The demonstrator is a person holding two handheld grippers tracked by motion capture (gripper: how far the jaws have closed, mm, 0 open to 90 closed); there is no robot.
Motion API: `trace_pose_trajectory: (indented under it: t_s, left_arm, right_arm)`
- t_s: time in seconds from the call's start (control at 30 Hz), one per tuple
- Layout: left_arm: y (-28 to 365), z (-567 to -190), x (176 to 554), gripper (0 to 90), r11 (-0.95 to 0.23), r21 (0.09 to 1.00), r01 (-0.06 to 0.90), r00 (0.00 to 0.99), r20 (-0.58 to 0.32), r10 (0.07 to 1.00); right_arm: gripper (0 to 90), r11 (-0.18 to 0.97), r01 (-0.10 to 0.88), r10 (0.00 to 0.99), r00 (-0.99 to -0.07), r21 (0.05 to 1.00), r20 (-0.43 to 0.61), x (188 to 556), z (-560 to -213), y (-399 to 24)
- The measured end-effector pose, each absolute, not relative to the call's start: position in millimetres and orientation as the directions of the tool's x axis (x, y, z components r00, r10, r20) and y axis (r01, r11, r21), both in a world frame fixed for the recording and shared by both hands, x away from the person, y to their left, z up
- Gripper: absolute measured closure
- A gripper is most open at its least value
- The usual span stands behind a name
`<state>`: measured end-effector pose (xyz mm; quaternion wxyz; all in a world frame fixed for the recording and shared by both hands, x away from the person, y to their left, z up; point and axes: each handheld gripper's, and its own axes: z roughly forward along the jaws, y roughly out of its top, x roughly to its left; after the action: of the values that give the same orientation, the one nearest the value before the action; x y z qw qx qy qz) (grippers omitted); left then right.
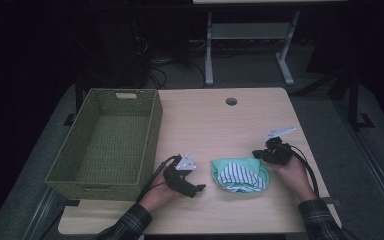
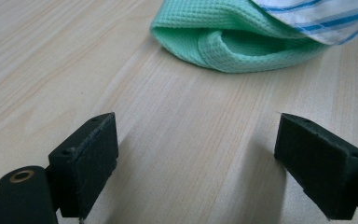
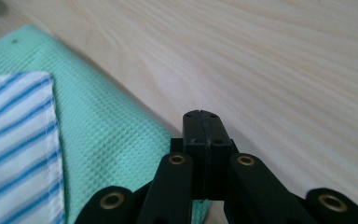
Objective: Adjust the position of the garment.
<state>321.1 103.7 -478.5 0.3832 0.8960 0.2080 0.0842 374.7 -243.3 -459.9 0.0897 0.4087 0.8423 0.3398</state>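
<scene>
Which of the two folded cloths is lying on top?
The white cloth with blue stripes lies on top; the plain mint-green waffle-weave cloth sits beneath it, its green edge showing all around the striped one.

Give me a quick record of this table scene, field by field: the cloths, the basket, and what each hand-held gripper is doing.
cloths: a folded green cloth with a blue-striped white cloth on top, on the table's near half
basket: green woven basket, left side of the table, nothing inside
left hand-held gripper: jaws wide open, nothing between them, facing the cloths, apart from them
right hand-held gripper: jaws shut, tip at the green cloth's right edge; no cloth visibly held
</scene>
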Motion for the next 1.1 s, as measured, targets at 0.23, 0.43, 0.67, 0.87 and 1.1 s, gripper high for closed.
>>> trace_pose_trajectory:
  t_s: [0.23, 0.43, 0.67, 0.87, 1.1]
  left_arm:
    - [104, -479, 321, 12.6, -0.619, 0.722, 0.309, 0.899, -0.009, 0.437]
    - [104, -479, 321, 12.6, -0.620, 0.722, 0.308, 0.899, -0.009, 0.437]
    - [104, -479, 321, 12.6, -0.619, 0.722, 0.309, 0.899, -0.009, 0.438]
    - [104, -479, 321, 12.6, -0.619, 0.722, 0.309, 0.899, -0.009, 0.438]
    - [104, -479, 321, 12.6, -0.619, 0.722, 0.309, 0.899, -0.009, 0.438]
  right_arm:
    - [90.0, 0.447, 0.624, 0.745, -0.656, 0.641, 0.120, 354, -462, -253]
    - [90.0, 0.453, 0.611, 0.736, -0.668, 0.649, 0.116, 335, -461, -258]
    - [90.0, 0.456, 0.603, 0.725, -0.678, 0.654, 0.120, 312, -461, -263]
    - [90.0, 0.466, 0.597, 0.709, -0.693, 0.653, 0.128, 292, -462, -265]
    - [90.0, 0.463, 0.575, 0.698, -0.705, 0.675, 0.122, 279, -456, -260]
